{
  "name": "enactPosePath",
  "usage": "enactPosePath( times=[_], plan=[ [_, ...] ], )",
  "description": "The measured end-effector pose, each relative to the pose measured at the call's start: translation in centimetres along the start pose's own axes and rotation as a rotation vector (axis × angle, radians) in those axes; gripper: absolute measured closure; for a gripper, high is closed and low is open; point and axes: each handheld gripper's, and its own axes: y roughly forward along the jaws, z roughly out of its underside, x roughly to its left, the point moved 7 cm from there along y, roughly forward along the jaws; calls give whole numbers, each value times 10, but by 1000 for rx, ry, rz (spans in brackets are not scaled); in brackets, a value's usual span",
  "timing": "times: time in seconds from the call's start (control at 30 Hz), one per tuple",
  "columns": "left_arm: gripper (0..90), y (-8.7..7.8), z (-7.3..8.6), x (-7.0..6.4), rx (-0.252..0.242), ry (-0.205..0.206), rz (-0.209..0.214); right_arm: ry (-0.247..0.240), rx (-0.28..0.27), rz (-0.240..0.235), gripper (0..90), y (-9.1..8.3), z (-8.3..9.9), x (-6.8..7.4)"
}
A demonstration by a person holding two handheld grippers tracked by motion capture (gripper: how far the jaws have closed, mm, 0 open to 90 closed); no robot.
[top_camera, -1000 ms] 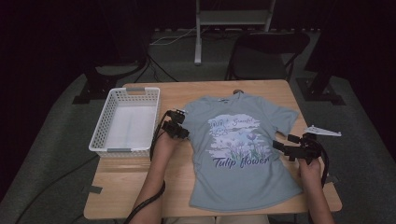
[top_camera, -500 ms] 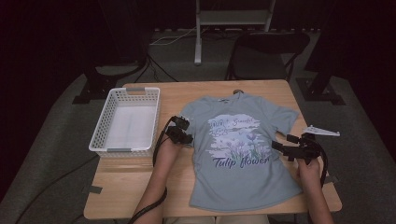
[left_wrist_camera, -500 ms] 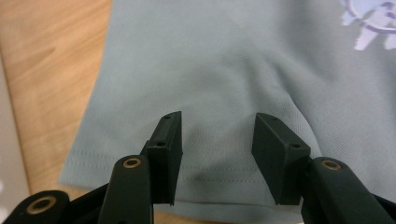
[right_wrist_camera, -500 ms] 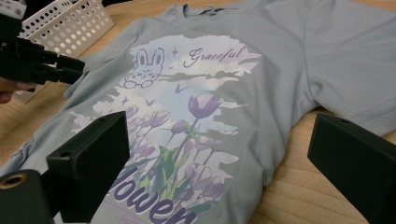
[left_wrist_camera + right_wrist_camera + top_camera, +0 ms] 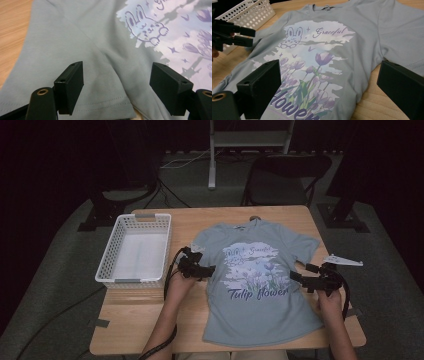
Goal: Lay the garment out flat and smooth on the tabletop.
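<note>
a light blue t-shirt (image 5: 260, 285) lies flat, print side up, on the wooden table (image 5: 145, 320), its collar toward the far edge and its hem toward the person. to its left, just beside the shirt's sleeve, stands a white mesh basket (image 5: 134, 251); its interior shows nothing but its pale floor. the left gripper (image 5: 200, 268) hovers over the shirt's left sleeve, jaws spread wide and holding nothing; in the left gripper view the sleeve hem (image 5: 107, 105) sits between the two black jaws. the right gripper (image 5: 309, 277) sits at the shirt's right edge below the other sleeve, jaws likewise wide apart and empty, facing the tulip print (image 5: 312, 75) in the right gripper view.
</note>
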Motion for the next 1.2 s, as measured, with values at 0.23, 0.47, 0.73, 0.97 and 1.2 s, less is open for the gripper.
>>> enactPosePath(
  times=[0.23,0.47,0.73,0.97,1.2],
  plan=[
    [120,-15,-17,5,-127,-90,-6,-18,-28,-15,37,-3,-4,6],
    [120,-15,-26,-1,-153,-118,40,-44,-36,-13,38,-6,-8,15],
    [121,-32,-18,-9,-376,-53,28,-30,-42,11,37,-4,-6,9],
    [120,-42,10,-12,-372,-12,14,-74,-16,37,30,-8,-1,3],
    [120,-66,22,-31,-429,51,22,-61,-36,65,35,-21,7,-2]
  ],
)
